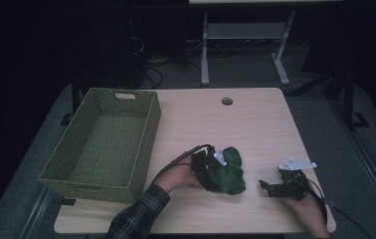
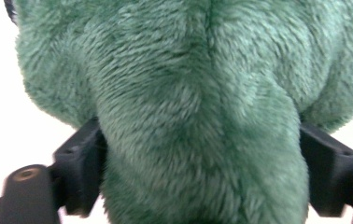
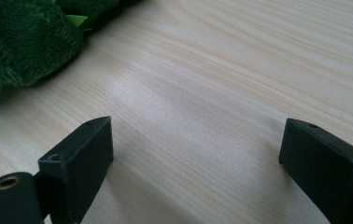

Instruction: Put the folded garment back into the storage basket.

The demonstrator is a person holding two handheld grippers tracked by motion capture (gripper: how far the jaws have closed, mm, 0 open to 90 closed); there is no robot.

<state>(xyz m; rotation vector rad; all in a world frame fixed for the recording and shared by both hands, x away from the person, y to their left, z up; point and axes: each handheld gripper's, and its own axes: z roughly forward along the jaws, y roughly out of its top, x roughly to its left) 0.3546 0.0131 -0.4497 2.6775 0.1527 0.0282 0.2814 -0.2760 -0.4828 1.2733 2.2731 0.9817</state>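
Jaws, left gripper (image 1: 215, 172): we see them set wide on either side of the green plush toy (image 1: 230, 172), both black pads pressing into its fur, so we list this as a grasp. Jaws, right gripper (image 3: 195, 163): released, standing well apart over bare wood with nothing between them.

Green plush toy: soft, deep-piled, lumpy and rounded; it lies on the bench (image 1: 255, 124) near the front edge, between the two grippers. Its far side is hidden behind its own bulk in the left gripper view, and we cannot tell what creature it depicts.

Bench: pale wood-grain top, rounded corners, a round cable hole (image 1: 227, 101) near the far edge. Open room stretches across the middle and far half; the right gripper sits close to the front right corner.

Woven basket (image 1: 104, 142): olive, rectangular, ribbed walls, a handle slot in the far wall; it occupies the left side, its front corner near the bench edge.

Plaid sleeve (image 1: 139, 214): cut off at the bottom border of the high view. Surroundings beyond the bench are dim and hard to make out.
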